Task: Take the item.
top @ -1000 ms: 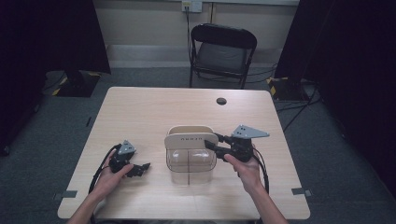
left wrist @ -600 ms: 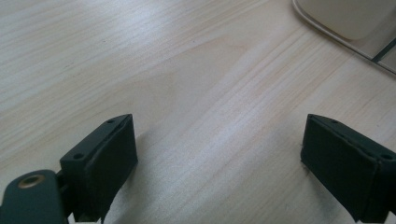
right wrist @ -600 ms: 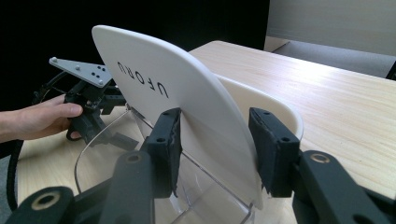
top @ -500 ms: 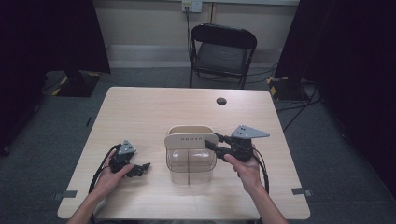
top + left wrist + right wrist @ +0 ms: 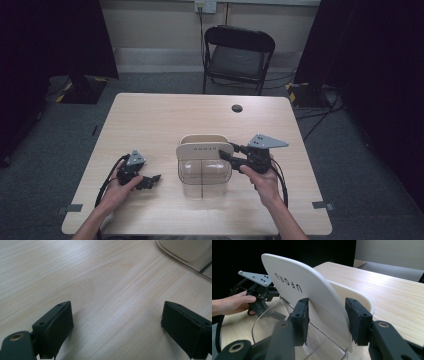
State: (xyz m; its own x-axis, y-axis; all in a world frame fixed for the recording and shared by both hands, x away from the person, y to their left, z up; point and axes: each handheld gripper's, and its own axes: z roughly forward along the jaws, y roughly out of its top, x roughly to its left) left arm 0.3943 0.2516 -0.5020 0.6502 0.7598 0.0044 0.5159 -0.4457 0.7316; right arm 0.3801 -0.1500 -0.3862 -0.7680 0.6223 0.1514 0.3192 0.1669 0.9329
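A clear plastic container stands near the middle of the table, slightly toward the near edge. A cream lid printed with dark letters is tilted up along the container's far rim. In the right gripper view the lid rises edge-on between the jaws, one pad against its lettered face and the other jaw on its far side, over the container's rim.

The right gripper, held just right of the container, is clamped on the lid's right end. The left gripper rests on the table well left of the container, its jaws spread apart over bare wood. Its hand wraps around it. A small dark disc lies near the table's far edge, and a black folding chair stands beyond.
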